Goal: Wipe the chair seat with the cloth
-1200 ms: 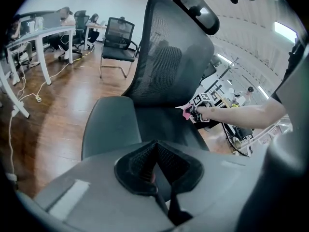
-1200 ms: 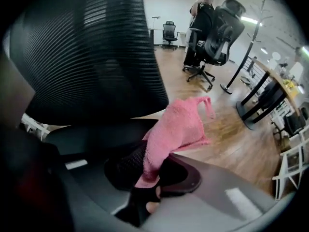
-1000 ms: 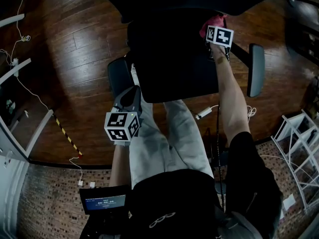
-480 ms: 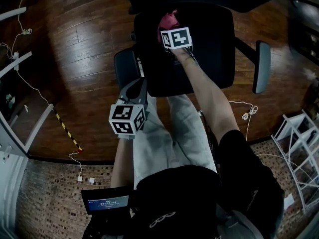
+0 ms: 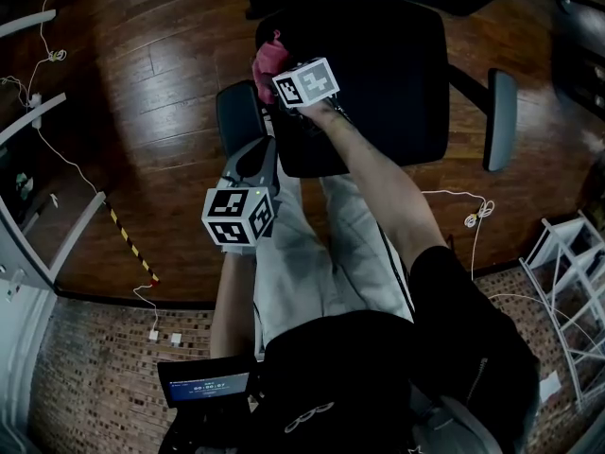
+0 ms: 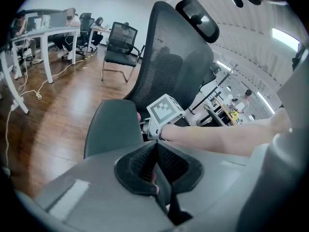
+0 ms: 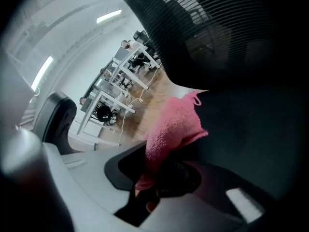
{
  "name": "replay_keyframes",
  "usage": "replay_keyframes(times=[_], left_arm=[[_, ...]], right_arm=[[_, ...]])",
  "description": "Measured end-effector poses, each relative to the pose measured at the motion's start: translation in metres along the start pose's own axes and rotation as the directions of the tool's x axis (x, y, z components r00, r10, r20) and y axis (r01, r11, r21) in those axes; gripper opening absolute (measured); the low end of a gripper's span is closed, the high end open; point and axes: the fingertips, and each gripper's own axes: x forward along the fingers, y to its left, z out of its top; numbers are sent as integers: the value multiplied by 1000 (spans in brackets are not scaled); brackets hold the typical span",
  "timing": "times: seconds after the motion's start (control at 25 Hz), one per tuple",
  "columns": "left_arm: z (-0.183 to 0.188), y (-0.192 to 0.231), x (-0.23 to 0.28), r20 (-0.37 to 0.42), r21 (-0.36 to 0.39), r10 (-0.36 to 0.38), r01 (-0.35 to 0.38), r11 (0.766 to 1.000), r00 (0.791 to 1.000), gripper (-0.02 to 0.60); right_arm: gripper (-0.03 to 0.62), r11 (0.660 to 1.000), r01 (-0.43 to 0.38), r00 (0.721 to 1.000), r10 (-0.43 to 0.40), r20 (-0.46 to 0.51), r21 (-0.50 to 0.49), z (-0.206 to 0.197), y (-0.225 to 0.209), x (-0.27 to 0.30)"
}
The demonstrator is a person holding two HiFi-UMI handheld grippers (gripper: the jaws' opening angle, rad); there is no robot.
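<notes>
The right gripper (image 7: 158, 170) has its fingers clamped on the pink cloth (image 5: 267, 57), which bunches out past their tips at the left edge of the chair seat (image 5: 378, 74), while the left gripper (image 6: 153, 154), fingers pressed together, hangs near the armrest (image 5: 236, 119).

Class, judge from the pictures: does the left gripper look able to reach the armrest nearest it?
Probably yes. The left gripper points straight at the armrest, with nothing between them; the right gripper holds the cloth farther off, at the seat edge.

Pink cloth (image 5: 268, 61) bunched at black seat (image 5: 383, 78) edge
</notes>
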Motion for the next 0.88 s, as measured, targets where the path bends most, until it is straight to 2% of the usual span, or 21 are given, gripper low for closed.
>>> replay_keyframes(times=[0.24, 0.48, 0.76, 0.88], left_arm=[[3, 5, -5, 32, 10, 27, -28, 1000, 999, -8], [1, 11, -5, 27, 15, 58, -59, 998, 998, -8], [-2, 14, -5, 13, 29, 85, -85, 996, 996, -8], [-2, 15, -3, 5, 35, 96, -96, 995, 995, -8]], right_arm=[[64, 986, 167, 986, -167, 14, 23, -18, -75, -43], [64, 936, 340, 939, -343, 20, 95, -42, -166, -111], [64, 843, 492, 854, -516, 68, 216, -64, -244, -200], [64, 773, 588, 783, -618, 71, 239, -73, -273, -241]])
